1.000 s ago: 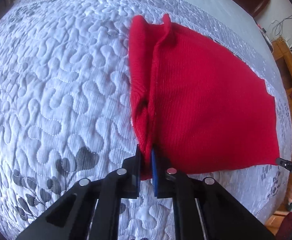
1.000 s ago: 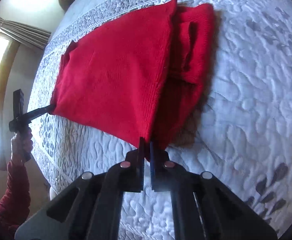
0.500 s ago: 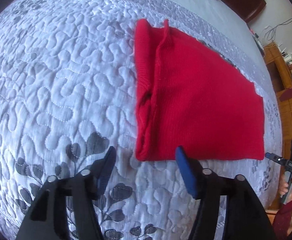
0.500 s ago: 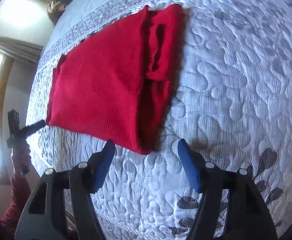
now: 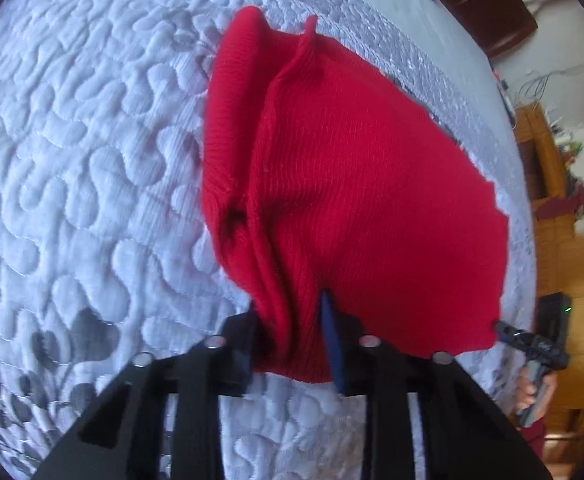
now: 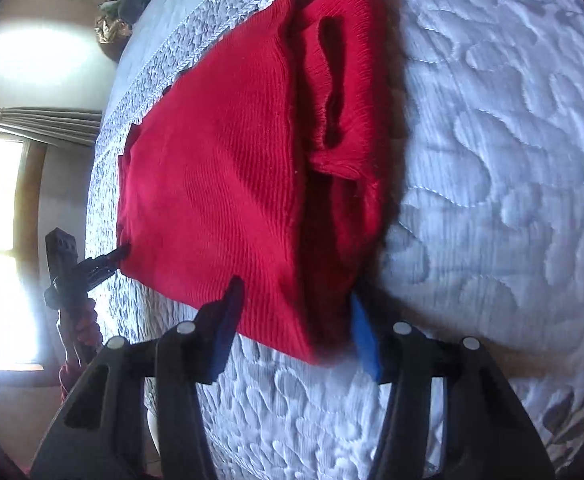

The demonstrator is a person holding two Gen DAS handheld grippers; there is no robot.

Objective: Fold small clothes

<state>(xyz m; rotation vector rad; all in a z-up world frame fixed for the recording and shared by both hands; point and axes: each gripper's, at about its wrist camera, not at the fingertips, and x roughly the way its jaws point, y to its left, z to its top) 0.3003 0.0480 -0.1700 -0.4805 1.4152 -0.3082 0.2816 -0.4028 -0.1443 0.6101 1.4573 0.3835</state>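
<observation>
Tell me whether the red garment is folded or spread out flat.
Folded: the red garment lies doubled on the quilt, its top layer's edge running over bunched layers beneath.

Half a second ago both grippers stood wide apart, clear of the red garment (image 5: 371,208). Now the left gripper (image 5: 292,340) has closed onto its bunched near corner, seemingly pinching it, while the right gripper (image 6: 295,328) has narrowed around the other corner.
</observation>
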